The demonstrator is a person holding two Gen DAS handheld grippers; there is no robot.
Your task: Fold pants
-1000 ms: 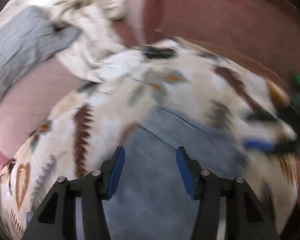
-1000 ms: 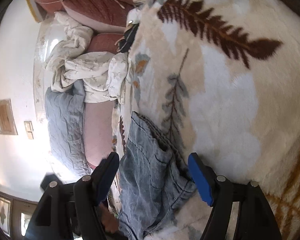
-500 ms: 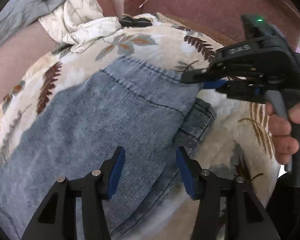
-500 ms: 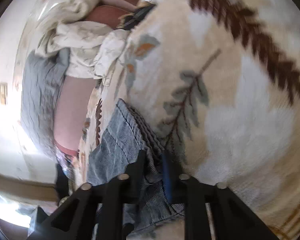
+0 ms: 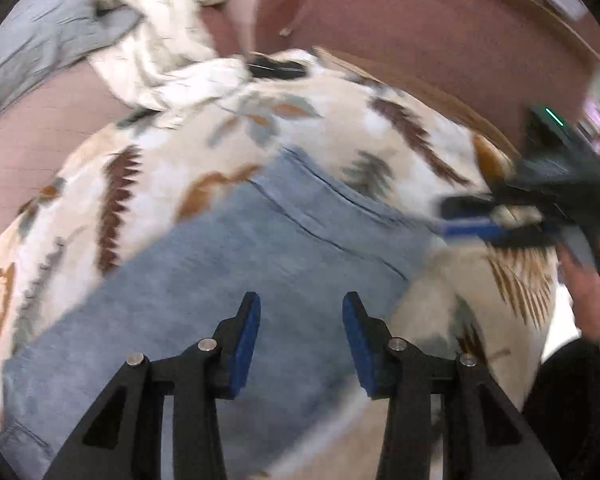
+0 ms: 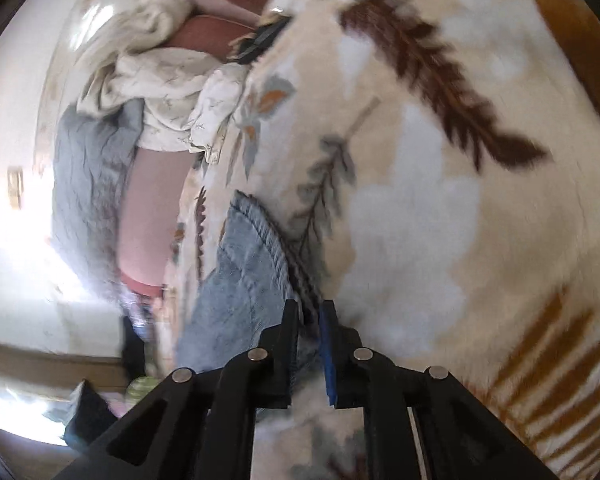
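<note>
Blue denim pants [image 5: 228, 272] lie flat on a cream blanket with a leaf pattern [image 5: 148, 160]. My left gripper [image 5: 300, 308] is open and empty, just above the denim. My right gripper [image 6: 309, 310] is shut on the pants' waistband edge [image 6: 260, 256]; it also shows in the left wrist view [image 5: 472, 220], blurred, at the pants' right end with the hand behind it.
A crumpled cream sheet [image 5: 160, 40] and a grey quilt [image 5: 40, 36] lie at the back left. A reddish-brown sofa back [image 5: 420, 32] runs behind the blanket. A small black object [image 5: 276, 69] sits at the blanket's far edge.
The right gripper, shut on the waistband, has pulled the denim to the right and the pants now lie flatter. The left gripper stays open over the denim.
</note>
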